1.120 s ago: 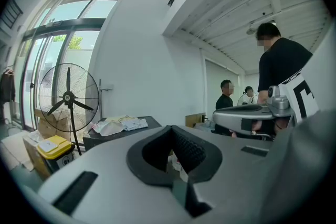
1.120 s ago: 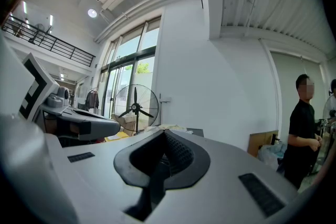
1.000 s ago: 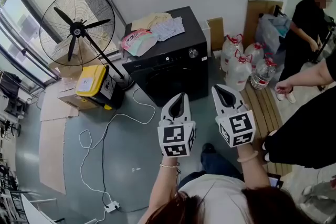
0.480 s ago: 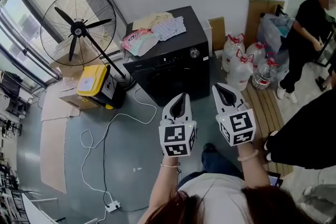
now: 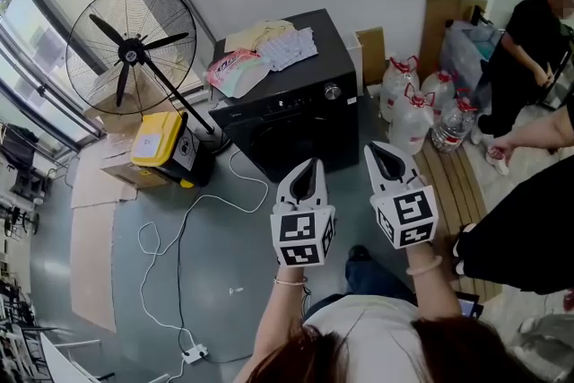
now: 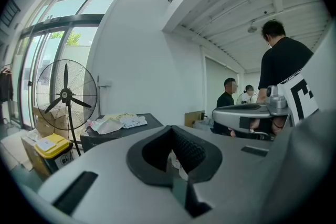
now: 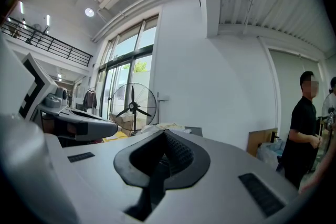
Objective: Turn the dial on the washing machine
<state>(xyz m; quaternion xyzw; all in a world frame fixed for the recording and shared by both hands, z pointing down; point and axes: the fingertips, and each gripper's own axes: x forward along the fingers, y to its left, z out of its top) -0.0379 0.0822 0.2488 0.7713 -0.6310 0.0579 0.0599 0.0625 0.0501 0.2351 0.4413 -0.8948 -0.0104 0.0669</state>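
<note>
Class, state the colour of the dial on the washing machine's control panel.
Silver dial on the black washing machine; clearest in the head view.

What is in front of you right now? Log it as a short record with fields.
Machine: black front-loading washing machine against the white wall
Dial: round silver dial on its control panel, not touched by either gripper
On top: pile of light-coloured laundry
Left gripper: jaws together, empty, short of the machine
Right gripper: jaws together, empty, short of the machine
Nearby: large black standing fan; clear plastic water jugs
</note>
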